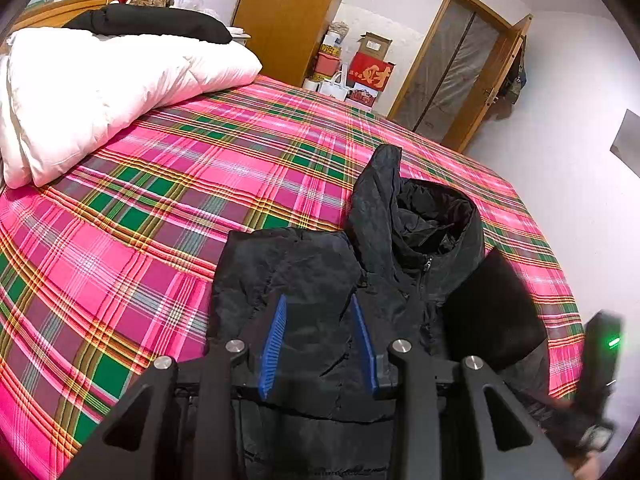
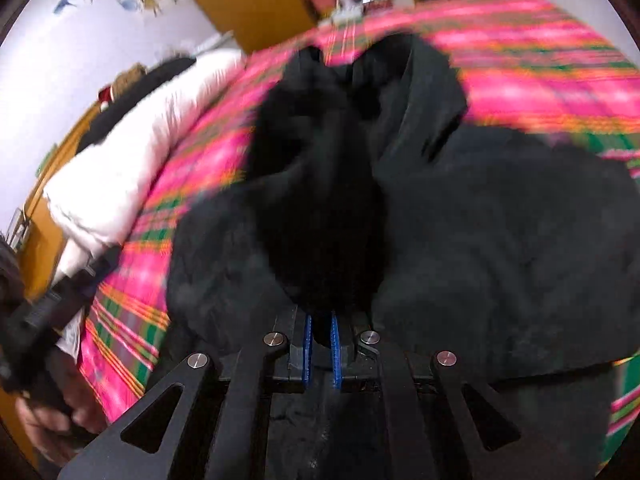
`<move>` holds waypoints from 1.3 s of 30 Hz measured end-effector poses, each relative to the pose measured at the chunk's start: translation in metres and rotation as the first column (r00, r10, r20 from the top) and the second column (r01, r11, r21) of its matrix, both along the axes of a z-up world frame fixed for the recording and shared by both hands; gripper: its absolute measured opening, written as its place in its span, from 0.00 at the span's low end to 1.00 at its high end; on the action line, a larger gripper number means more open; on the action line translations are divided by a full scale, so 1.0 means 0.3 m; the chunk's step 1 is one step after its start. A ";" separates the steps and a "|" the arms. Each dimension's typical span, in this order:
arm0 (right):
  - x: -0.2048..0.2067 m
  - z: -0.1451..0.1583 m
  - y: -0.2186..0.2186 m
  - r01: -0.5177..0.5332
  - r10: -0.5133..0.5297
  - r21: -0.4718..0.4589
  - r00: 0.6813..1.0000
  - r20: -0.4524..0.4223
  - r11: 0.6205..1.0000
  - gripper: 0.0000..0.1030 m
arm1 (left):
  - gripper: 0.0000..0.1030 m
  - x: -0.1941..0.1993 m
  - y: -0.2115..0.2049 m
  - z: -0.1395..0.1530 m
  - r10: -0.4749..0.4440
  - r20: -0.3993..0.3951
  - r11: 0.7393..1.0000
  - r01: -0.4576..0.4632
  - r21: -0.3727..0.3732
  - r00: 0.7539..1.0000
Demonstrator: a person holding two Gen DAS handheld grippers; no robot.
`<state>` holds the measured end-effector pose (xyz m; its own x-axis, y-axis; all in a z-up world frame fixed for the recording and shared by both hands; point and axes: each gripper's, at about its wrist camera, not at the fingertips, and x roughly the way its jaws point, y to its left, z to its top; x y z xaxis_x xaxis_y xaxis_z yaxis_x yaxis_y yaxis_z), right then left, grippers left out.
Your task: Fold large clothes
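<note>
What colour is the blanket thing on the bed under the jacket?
The bed cover is bright pink plaid with green, yellow and white stripes, clearest in the left wrist view.

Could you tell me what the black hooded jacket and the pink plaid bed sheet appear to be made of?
The black hooded jacket looks like a thin synthetic shell, perhaps nylon over padding: fine crinkles, a faint sheen, puffy folds. The pink plaid bed sheet looks like matte woven cotton or a blend, lying flat with the stripes running through the cloth.
</note>
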<state>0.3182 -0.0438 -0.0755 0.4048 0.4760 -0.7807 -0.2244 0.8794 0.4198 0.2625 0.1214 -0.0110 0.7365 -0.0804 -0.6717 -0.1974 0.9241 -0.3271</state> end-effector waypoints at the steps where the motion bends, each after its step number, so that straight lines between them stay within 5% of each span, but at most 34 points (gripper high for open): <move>1: 0.000 -0.022 0.007 -0.003 0.003 0.002 1.000 -0.014 1.000 0.14 | 0.34 0.001 0.003 0.001 -0.001 0.001 1.000 0.001 -0.001 1.000; 6: -0.038 0.021 0.008 -0.054 0.054 0.070 0.999 0.006 0.996 0.46 | 0.40 0.009 0.004 -0.006 -0.007 0.002 0.999 0.007 -0.033 1.000; 12: -0.117 0.158 -0.047 -0.083 0.074 0.074 0.991 0.115 0.994 0.48 | 0.53 0.022 -0.018 -0.022 -0.061 0.002 0.989 0.061 -0.135 0.998; 17: -0.158 0.149 -0.223 0.013 -0.016 0.022 0.993 0.119 1.000 0.48 | 0.59 0.098 -0.097 -0.108 -0.192 -0.077 0.954 0.168 -0.250 0.978; 22: -0.166 0.092 -0.395 0.137 -0.137 0.004 0.988 0.069 0.991 0.48 | 0.59 0.167 -0.219 -0.225 -0.282 -0.199 0.946 0.237 -0.221 0.939; 25: -0.172 0.087 -0.475 0.186 -0.185 -0.008 0.980 0.069 0.983 0.48 | 0.51 0.181 -0.265 -0.252 -0.302 -0.197 0.947 0.269 -0.177 0.933; 27: -0.173 0.096 -0.510 0.213 -0.211 -0.018 0.974 0.079 0.977 0.48 | 0.13 0.178 -0.281 -0.240 -0.317 -0.164 0.942 0.290 -0.167 0.934; 32: -0.165 0.145 -0.564 0.268 -0.259 -0.044 0.955 0.146 0.962 0.48 | 0.07 0.139 -0.268 -0.163 -0.258 -0.099 0.966 0.254 -0.052 0.961; 39: -0.051 0.092 -0.507 0.242 -0.209 -0.179 0.961 0.181 0.954 0.43 | 0.07 0.145 -0.206 -0.231 -0.182 -0.180 0.982 0.171 -0.074 0.967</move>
